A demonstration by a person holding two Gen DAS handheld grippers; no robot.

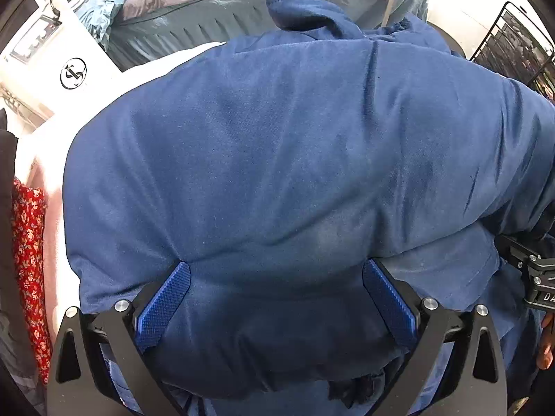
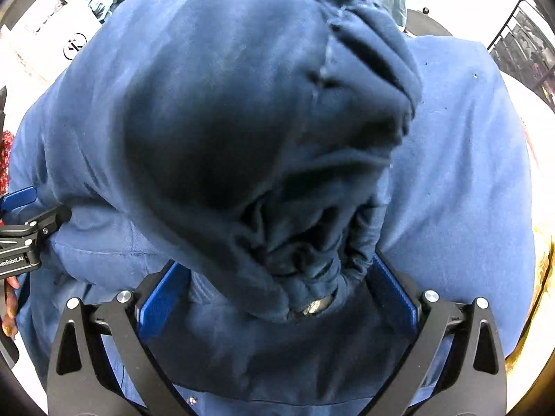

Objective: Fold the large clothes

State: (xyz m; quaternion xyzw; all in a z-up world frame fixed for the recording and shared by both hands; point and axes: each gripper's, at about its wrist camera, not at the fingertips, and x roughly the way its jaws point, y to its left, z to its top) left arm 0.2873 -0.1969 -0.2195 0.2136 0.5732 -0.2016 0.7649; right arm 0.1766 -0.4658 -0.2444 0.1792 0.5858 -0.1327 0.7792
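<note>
A large dark blue sweatshirt [image 1: 277,138] lies spread on a white surface and fills both views. In the left wrist view my left gripper [image 1: 276,266] points steeply down at it with its jaws wide. A folded edge of the cloth bulges between the blue pads [image 1: 163,305], which do not clamp it. In the right wrist view my right gripper [image 2: 277,263] stands just as wide over the sweatshirt [image 2: 451,173]. A bunched, gathered cuff or hood [image 2: 312,249] is heaped between its pads. Each gripper's black frame [image 1: 534,277] shows at the edge of the other's view.
A white bag with a round logo [image 1: 73,72] and grey-blue bedding [image 1: 208,17] lie beyond the sweatshirt. Red floral cloth [image 1: 29,242] hangs at the left. A black wire rack [image 1: 513,45] stands at the far right. A hand [image 1: 546,346] shows at the right edge.
</note>
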